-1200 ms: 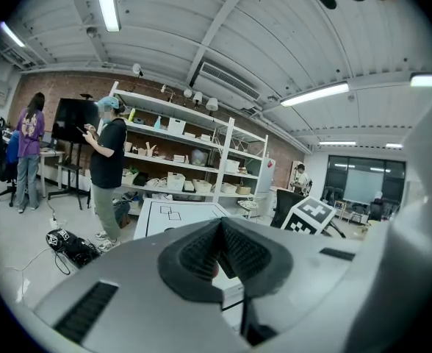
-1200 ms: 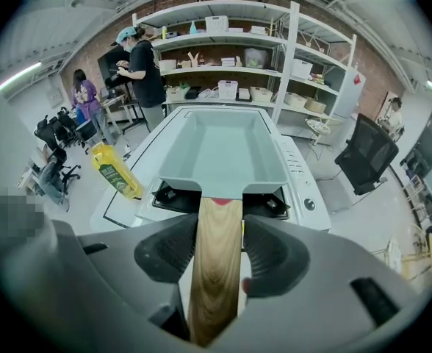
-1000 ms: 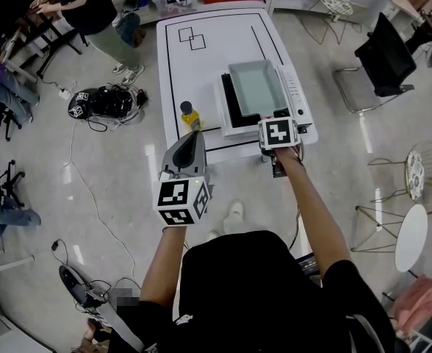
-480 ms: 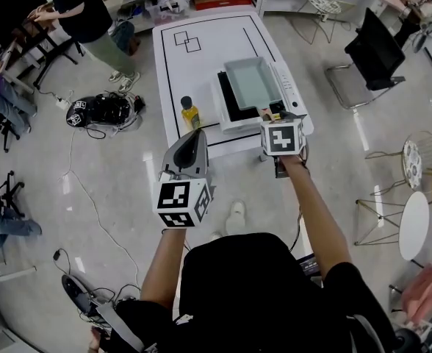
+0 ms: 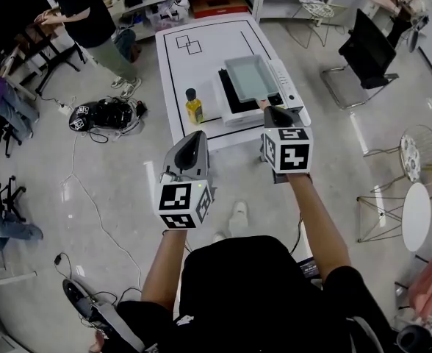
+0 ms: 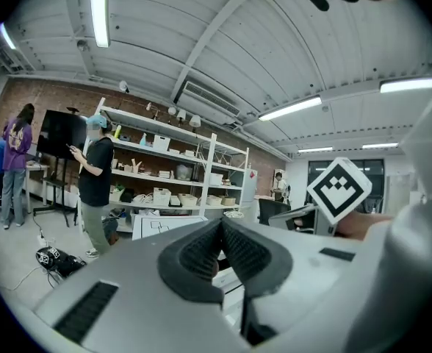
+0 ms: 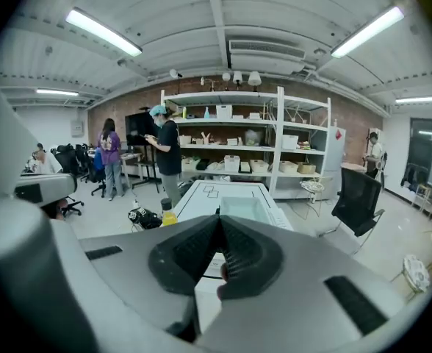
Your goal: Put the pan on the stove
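Note:
A pale grey-green rectangular pan [image 5: 251, 77] sits on the black top of a white stove [image 5: 287, 88] at the near right of the white table [image 5: 201, 61]. My right gripper [image 5: 270, 109] hovers just in front of the stove's near edge, shut, with nothing between its jaws. My left gripper [image 5: 199, 137] hangs over the floor before the table's front edge, also shut and empty. In the right gripper view, the right gripper [image 7: 218, 219] points at the pan [image 7: 244, 208]. In the left gripper view, the left gripper [image 6: 220, 223] has its pads pressed together.
A yellow bottle with a black cap [image 5: 194, 107] stands on the table left of the stove. A black chair [image 5: 366, 54] is to the right, with a round white side table [image 5: 416, 215] nearer. A person [image 5: 91, 17] and black gear with cables [image 5: 102, 112] are on the left. Shelves line the back.
My right gripper has drawn back from the stove's front edge toward me and risen. The left gripper has stayed put. The pan remains on the stove.

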Demonstrator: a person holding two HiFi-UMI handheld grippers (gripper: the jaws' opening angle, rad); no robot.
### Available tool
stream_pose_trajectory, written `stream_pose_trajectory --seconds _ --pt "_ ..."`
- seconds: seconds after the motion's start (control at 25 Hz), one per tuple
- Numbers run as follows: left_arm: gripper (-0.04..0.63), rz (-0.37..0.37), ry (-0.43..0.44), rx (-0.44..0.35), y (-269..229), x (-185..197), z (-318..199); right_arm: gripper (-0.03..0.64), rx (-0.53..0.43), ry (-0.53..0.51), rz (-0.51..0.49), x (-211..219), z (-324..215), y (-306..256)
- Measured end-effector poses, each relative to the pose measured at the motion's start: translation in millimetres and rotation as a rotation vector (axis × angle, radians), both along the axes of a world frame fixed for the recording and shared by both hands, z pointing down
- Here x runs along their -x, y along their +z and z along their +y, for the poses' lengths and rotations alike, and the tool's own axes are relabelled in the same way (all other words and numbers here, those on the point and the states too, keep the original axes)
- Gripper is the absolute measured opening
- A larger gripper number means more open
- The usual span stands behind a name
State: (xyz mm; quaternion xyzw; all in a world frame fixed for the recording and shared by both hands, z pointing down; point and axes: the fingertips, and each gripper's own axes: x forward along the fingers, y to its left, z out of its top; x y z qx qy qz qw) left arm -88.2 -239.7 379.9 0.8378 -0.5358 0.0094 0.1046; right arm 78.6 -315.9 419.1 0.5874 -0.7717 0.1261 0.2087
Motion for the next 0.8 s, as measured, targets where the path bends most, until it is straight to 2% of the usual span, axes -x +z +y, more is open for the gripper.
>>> stream_pose_trajectory --seconds 0.2,0.32,0.8 --pt "0.009 -0.002 0.010 -0.026 -10 6 30 0.003 -0.112 -0.008 -0.061 13 40 -31" --pt "0.009 -0.002 0.022 -0.043 -14 9 49 0.003 -0.165 -0.010 -0.060 20 67 -44" --pt "0.009 0.007 0.064 -0.084 -26 19 104 0.002 -0.259 -0.016 -0.078 44 150 -71"
